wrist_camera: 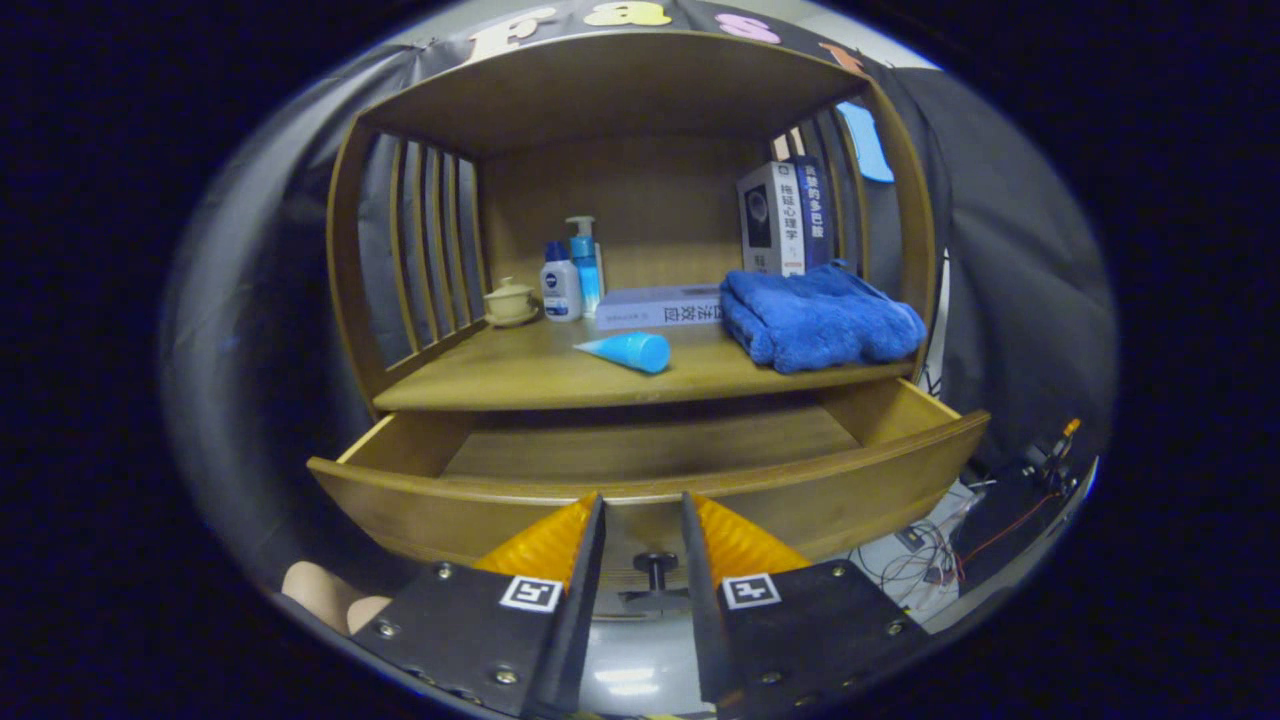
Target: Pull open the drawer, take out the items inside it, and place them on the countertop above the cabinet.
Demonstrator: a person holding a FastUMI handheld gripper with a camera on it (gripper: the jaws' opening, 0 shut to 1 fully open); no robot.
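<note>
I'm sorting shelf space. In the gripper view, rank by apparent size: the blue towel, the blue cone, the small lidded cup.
1. Blue towel, clearly largest.
2. Blue cone.
3. Lidded cup; it sits farther back, so the true gap with the cone is unsure.

A tube (628,351) is laid on the countertop (520,375) above the open drawer (640,470), with bottles (570,280) behind-left and a towel (818,318) right.
</note>
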